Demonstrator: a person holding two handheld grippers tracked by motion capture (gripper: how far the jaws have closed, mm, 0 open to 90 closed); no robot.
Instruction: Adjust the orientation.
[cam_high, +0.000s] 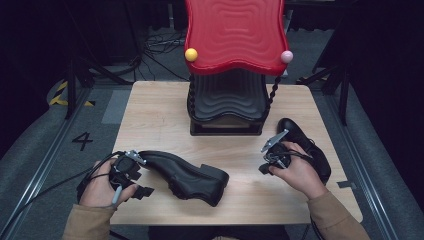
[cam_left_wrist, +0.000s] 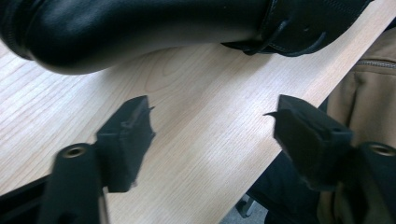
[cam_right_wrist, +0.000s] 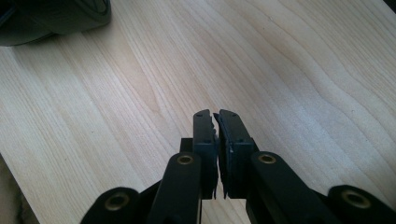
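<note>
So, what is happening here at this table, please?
A person sits at a wooden table with a gripper in each hand. The left gripper is open, empty, just beside a black shoe lying on its side. The right gripper is shut on nothing, above bare wood; a second black shoe lies by that hand. A rack with a red wavy top stands at the back. Neither shoe is gripped.

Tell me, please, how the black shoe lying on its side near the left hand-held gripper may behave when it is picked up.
The black shoe looks glossy, so pads may slip. Its thick heel probably weighs that end down. The upper seems stiff enough to hold shape.
</note>
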